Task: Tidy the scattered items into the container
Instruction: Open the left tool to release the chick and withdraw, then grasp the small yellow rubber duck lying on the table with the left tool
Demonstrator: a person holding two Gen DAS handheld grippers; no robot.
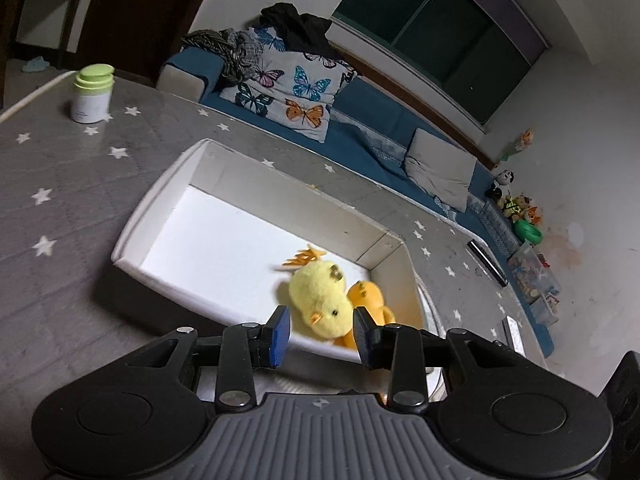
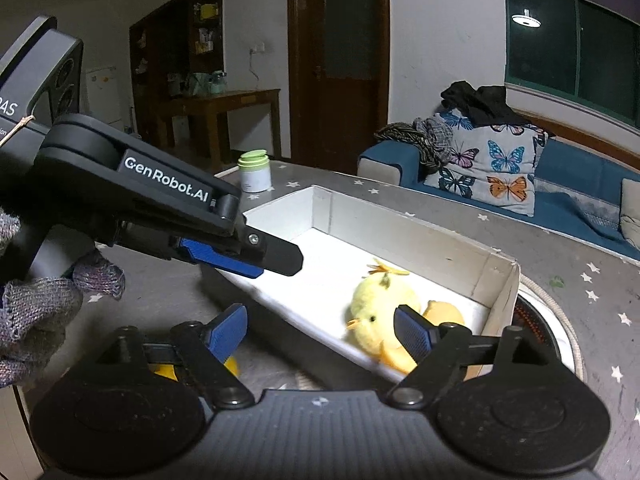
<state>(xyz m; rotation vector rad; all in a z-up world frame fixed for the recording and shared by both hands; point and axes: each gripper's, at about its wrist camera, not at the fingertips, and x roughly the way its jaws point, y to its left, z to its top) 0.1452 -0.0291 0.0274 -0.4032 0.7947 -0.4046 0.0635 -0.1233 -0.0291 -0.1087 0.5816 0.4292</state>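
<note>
A white shallow box point(image 1: 256, 168) point(image 2: 400, 216) lies on the grey star-patterned table. Inside it, at its near right end, lie a yellow plush chick point(image 1: 320, 300) point(image 2: 380, 304) and an orange toy point(image 1: 366, 294) point(image 2: 444, 312) beside it. My left gripper point(image 1: 321, 336) is open and empty, hovering just above the chick at the box's near rim; it shows from the side in the right wrist view point(image 2: 256, 258). My right gripper point(image 2: 320, 332) is open and empty in front of the box. A yellow item point(image 2: 232, 366) shows partly below its left finger.
A white jar with a green lid point(image 1: 92, 94) point(image 2: 255, 174) stands on the far part of the table. A blue sofa with a butterfly pillow point(image 1: 288, 88) runs behind. A dark bar-shaped object point(image 1: 486, 260) lies near the table's right edge. A round appliance point(image 2: 536, 320) sits right of the box.
</note>
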